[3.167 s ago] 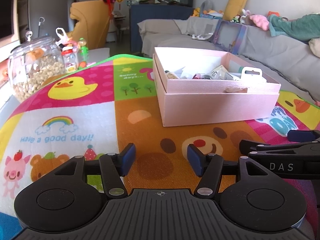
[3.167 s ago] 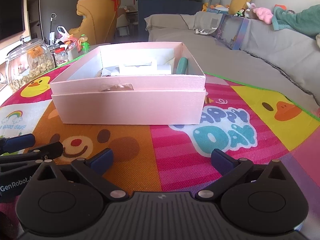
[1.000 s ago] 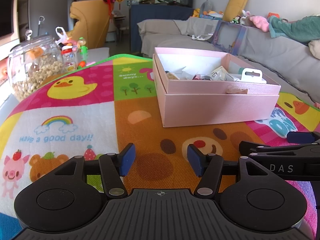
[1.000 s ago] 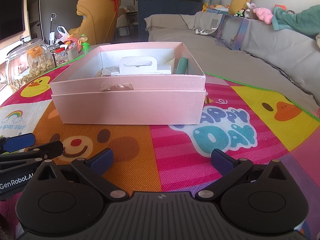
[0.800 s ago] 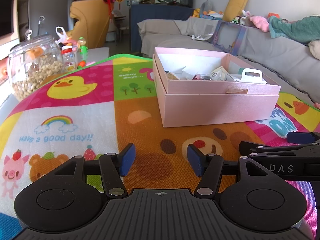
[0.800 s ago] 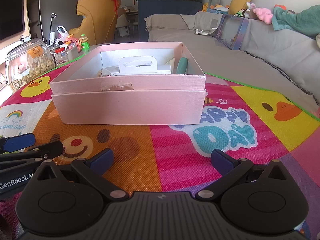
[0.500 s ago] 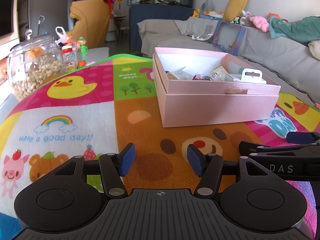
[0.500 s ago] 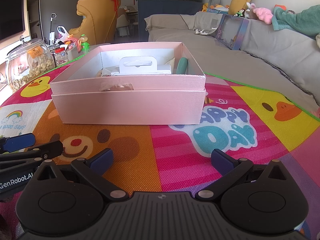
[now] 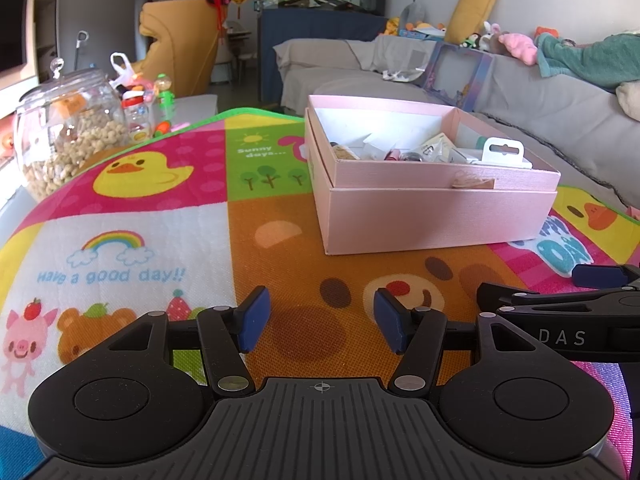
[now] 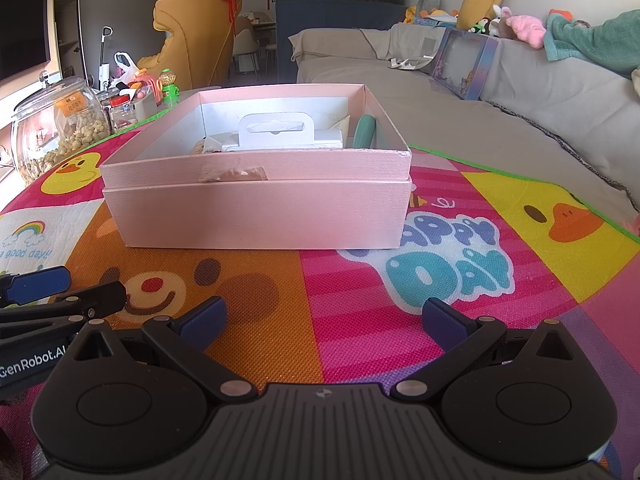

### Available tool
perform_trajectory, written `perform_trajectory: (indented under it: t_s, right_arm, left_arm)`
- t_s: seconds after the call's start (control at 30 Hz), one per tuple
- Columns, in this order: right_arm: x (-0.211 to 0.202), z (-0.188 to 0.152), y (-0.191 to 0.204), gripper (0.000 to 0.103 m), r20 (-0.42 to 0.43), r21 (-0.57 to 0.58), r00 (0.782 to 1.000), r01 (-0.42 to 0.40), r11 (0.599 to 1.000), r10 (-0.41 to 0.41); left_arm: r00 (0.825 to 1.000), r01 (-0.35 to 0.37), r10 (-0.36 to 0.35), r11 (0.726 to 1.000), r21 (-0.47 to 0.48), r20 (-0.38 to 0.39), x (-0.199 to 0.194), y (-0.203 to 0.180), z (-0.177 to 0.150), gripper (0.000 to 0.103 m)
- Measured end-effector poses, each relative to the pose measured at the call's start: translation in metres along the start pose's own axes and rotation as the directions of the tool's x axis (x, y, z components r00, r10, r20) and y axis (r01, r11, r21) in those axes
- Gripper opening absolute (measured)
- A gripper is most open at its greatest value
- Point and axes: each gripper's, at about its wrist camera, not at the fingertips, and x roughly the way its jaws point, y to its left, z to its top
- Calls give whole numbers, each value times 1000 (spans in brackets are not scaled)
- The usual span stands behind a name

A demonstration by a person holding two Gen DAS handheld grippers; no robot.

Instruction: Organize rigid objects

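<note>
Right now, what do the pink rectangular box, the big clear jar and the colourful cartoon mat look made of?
Pink rectangular box: likely rigid cardboard with a faintly brushed, satin paper wrap; white inner walls, slightly frayed corner.
Big clear jar: transparent and glossy with sharp highlights; glass or clear plastic, cannot tell which.
Colourful cartoon mat: printed textile or foam-backed sheet, matte, with a fine woven grid texture.

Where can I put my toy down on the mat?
Bare mat lies left of the pink box, from the jar down to the left gripper. More lies right of the box, around the blue letters, ahead of the right gripper. The box itself is crowded with small things.
</note>
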Motion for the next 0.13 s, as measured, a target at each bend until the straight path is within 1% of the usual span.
perform_trajectory:
  t_s: [0.13]
  right_arm:
    - [0,0,0,103,0,0,1000,0,1000,0]
  left_arm:
    - [1000,-2,2,1000,3,0,0,-1,0,62]
